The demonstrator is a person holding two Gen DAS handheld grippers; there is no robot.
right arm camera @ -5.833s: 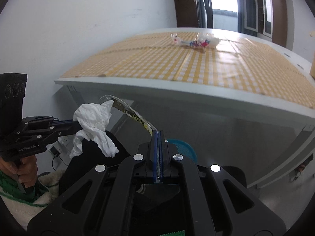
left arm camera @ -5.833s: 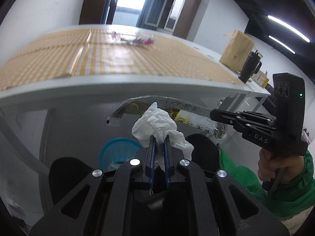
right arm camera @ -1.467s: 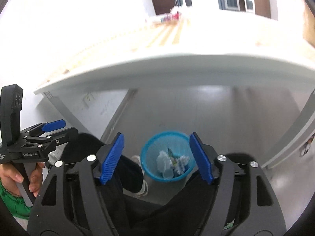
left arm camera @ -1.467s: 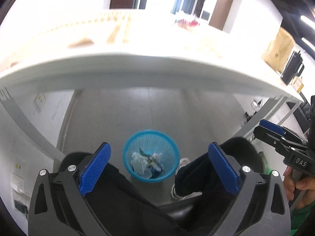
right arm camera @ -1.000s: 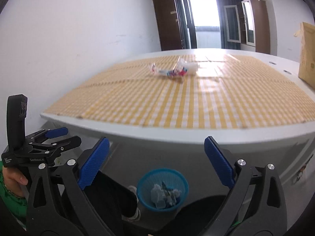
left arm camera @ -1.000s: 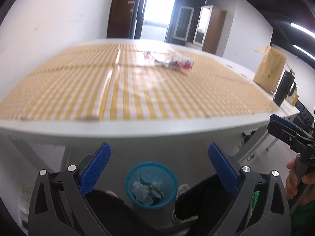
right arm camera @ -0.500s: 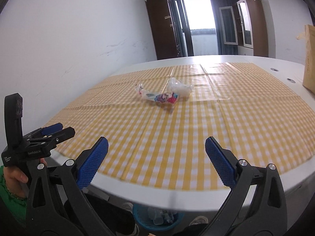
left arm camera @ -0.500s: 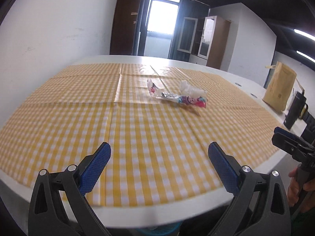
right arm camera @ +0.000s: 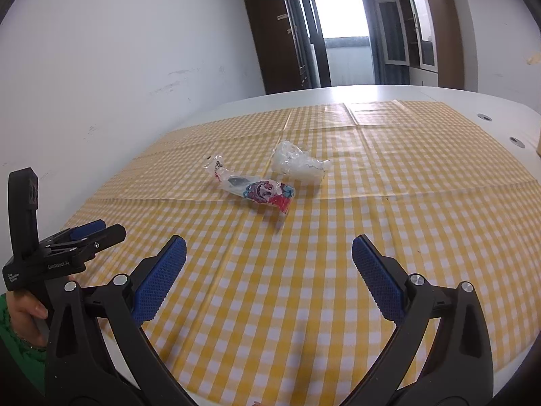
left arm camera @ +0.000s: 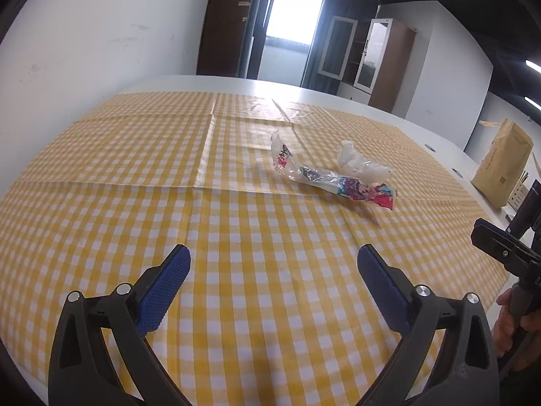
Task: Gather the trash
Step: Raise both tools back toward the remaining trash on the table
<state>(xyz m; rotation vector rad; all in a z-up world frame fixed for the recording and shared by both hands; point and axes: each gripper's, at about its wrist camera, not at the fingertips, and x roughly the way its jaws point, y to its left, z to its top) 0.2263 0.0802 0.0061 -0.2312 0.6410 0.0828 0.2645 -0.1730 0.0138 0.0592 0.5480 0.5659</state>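
Note:
A clear wrapper with red and blue print lies on the yellow checked tablecloth, past the table's middle. A crumpled clear plastic piece sits just behind it, close or touching. My left gripper is open and empty over the near part of the cloth, well short of the trash. My right gripper is also open and empty, likewise short of it. Each gripper shows at the edge of the other's view, the right and the left.
A brown paper bag stands at the table's right edge beside a dark object. White wall runs along the left side. Cabinets and a bright doorway lie beyond the far end. A hand in a green sleeve holds the left gripper.
Both grippers let go of the tissue and the plastic into the blue bin under the table, opened, then rose above the table edge and moved forward over the cloth towards the wrappers.

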